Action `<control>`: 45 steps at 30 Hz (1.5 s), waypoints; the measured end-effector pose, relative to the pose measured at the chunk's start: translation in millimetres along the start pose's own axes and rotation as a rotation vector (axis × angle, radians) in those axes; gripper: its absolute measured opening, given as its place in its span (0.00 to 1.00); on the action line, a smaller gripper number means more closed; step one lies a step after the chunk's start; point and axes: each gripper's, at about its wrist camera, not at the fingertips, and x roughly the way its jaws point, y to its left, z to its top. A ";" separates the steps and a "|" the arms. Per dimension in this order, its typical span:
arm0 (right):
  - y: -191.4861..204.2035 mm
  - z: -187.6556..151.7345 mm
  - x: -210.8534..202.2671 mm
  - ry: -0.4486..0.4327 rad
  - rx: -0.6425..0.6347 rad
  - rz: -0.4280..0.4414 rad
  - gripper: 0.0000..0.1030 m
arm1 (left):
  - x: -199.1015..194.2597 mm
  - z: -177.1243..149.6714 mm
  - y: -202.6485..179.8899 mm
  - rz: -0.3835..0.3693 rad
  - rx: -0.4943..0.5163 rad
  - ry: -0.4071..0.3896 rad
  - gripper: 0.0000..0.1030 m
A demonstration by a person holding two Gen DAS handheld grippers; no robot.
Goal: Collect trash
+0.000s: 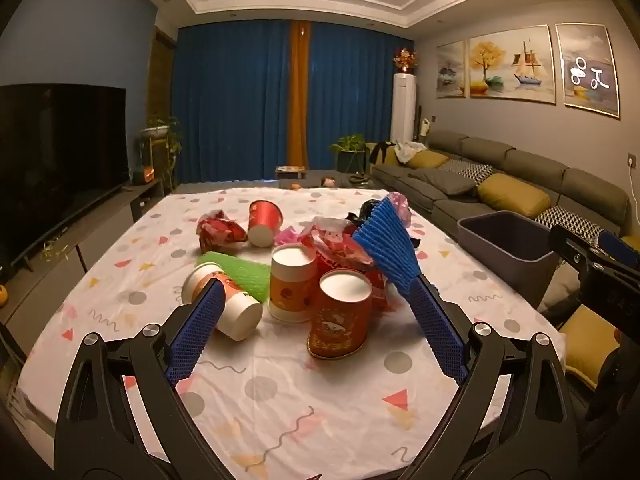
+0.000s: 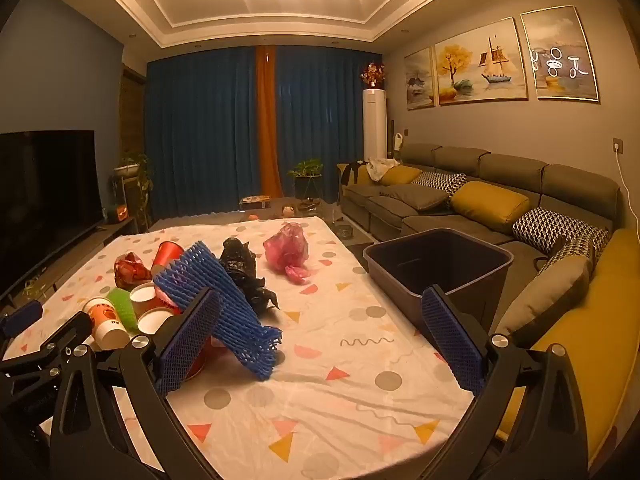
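Observation:
A heap of trash lies on the table: several paper cups [image 1: 338,314], a blue foam net [image 1: 386,246], a green foam net [image 1: 244,274], red wrappers [image 1: 218,232], a black bag [image 2: 242,266] and a pink bag [image 2: 288,252]. My left gripper [image 1: 318,284] is open and empty, its fingers either side of the cups. My right gripper [image 2: 320,300] is open and empty, its left finger beside the blue foam net [image 2: 224,312]. A dark bin [image 2: 438,264] stands off the table's right edge.
The table [image 2: 320,408] has a white patterned cloth. A grey sofa [image 2: 500,200] with yellow cushions runs along the right. A TV [image 1: 56,144] on a low cabinet stands at the left. Blue curtains hang at the back.

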 end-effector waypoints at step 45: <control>0.3 -1.4 1.7 -0.011 0.006 -0.014 0.95 | -1.4 1.2 6.0 -0.019 -0.048 -0.017 0.89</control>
